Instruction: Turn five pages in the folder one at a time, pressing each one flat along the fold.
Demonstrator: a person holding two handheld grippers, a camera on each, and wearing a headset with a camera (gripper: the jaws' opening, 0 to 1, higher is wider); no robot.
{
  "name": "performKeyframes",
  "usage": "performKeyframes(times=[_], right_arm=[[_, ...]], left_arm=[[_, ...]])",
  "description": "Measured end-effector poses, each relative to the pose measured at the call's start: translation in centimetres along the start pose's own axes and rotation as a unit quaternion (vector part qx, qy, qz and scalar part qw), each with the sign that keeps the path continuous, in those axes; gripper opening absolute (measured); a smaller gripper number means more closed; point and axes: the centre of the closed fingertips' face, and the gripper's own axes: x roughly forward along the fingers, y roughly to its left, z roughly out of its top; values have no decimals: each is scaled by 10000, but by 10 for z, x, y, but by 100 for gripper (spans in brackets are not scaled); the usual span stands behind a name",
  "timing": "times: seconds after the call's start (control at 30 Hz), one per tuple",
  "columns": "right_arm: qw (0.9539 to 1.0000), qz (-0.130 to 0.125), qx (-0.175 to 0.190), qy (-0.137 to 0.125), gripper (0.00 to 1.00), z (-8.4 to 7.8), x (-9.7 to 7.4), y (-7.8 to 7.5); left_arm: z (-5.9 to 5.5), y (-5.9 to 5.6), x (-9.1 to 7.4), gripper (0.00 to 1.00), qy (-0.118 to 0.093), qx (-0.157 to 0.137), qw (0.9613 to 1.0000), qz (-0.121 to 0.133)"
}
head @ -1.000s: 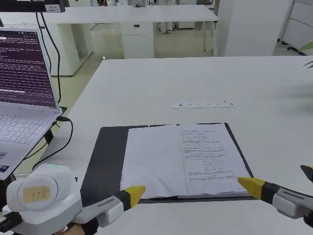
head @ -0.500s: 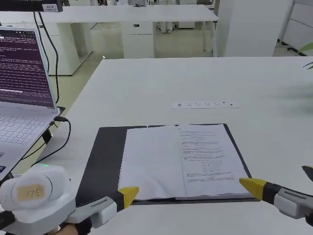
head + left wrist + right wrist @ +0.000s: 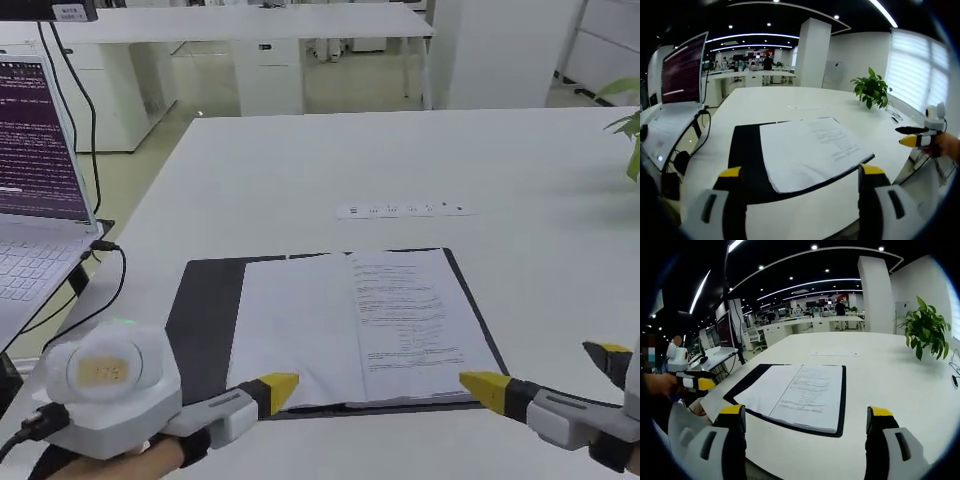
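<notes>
The folder lies open on the white table, its black cover showing at the left. A blank sheet is on the left and a printed page on the right, both flat. My left gripper is open just short of the folder's near left corner, touching nothing; one yellow fingertip shows in the head view. My right gripper is open by the near right corner, off the paper. In the right gripper view the folder lies ahead of the open jaws.
An open laptop with a black cable stands at the left. A white power strip lies beyond the folder. A potted plant is at the right edge. White tabletop stretches behind the folder.
The head view has shifted slightly. Both grippers stay open in front of the folder, the right one a little further left. No page has moved.
</notes>
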Motion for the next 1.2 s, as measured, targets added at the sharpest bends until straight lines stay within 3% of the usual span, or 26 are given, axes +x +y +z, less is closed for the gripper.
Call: performKeyframes(times=[0.3,0.6,1.0,1.2], right_arm=[[9999,113,-5,33,100,-1,9,4],[9999,127,51,70,99,-3,14,1],[9996,258,108,87,98,-6,24,-1],[9994,331,102,97,97,-6,31,-4]], left_arm=[[4,-30,41,86,134,367,9986,-359],[-3,-64,79,82,332,604,9955,-644],[-11,-117,132,79,357,823,9910,-991],[-20,-133,154,77,380,917,9895,-1049]])
